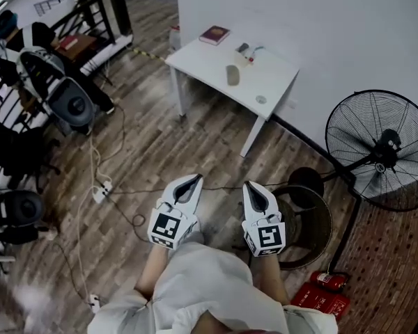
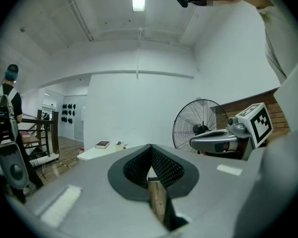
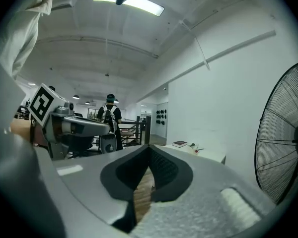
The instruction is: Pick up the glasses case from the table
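The grey glasses case (image 1: pixel 233 75) lies near the middle of a white table (image 1: pixel 272 82) far ahead of me, across the wooden floor. A dark red book (image 1: pixel 214 35) and a few small items (image 1: pixel 245 51) lie on the same top. My left gripper (image 1: pixel 194 179) and right gripper (image 1: pixel 250 185) are held side by side at waist height, pointing level toward the table, well short of it. Both are shut with nothing between the jaws. The left gripper view shows its tips (image 2: pixel 150 147) meeting, with the table (image 2: pixel 97 152) small in the distance. The right gripper view shows the same (image 3: pixel 150 148).
A large black pedestal fan (image 1: pixel 380 148) stands at the right, its round base (image 1: pixel 313 221) close to my right gripper. A red fire extinguisher (image 1: pixel 327 281) lies beside it. Cables and a power strip (image 1: pixel 101 191) trail over the floor at left. Black equipment (image 1: pixel 70 103) and railings are further left.
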Motion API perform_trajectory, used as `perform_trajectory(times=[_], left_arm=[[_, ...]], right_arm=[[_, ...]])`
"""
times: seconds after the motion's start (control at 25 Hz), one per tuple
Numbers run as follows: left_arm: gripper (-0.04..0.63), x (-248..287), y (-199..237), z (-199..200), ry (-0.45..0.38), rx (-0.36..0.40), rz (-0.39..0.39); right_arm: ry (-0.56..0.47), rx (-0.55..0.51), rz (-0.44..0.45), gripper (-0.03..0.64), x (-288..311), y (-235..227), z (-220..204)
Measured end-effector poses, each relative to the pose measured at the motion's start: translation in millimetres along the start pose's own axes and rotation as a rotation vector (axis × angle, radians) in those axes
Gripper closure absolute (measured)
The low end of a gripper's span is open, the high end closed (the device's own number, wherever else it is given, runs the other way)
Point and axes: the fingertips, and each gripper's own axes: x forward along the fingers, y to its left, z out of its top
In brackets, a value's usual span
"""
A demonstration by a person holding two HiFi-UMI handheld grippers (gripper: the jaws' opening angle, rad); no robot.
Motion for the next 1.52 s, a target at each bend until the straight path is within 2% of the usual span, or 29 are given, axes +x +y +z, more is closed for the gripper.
perform_trajectory(times=[0.4, 0.68, 0.88, 1.08, 1.2, 1.36, 1.52], left_arm=[[0.577, 31.5, 73.1, -2.2, -0.001, -0.034, -0.063], [0.577, 51.7, 92.8, -14.5, 0.012, -0.070, -0.074], [0.577, 70.1, 108.6, -4.6, 0.031, -0.081, -0.060], [0.577, 100.2, 124.1, -8.0, 0.020, -0.065, -0.057], [0.577, 125.5, 133.5, 3.0, 0.050, -0.058, -0.043], [0.577, 163.1, 143.4, 7.8, 0.027, -0.029, -0.040], [0.577, 197.9, 153.9, 22.2, 0.056, -0.021, -0.004]], right_arm=[[0.058, 0.003, -0.063, 0.614, 71.5, 5.2, 3.6], [0.095, 0.001, -0.082, 0.614, 95.9, -4.9, -5.5], [0.101, 0.004, -0.075, 0.614, 119.1, -15.4, -6.3], [0.086, 0.003, -0.061, 0.614, 148.8, -37.7, -1.5], [0.073, 0.005, -0.055, 0.614, 169.0, -58.7, 1.3], [0.054, 0.016, -0.043, 0.614, 196.7, -92.0, 6.0], [0.042, 0.024, -0.021, 0.614, 221.6, -124.0, 10.9]])
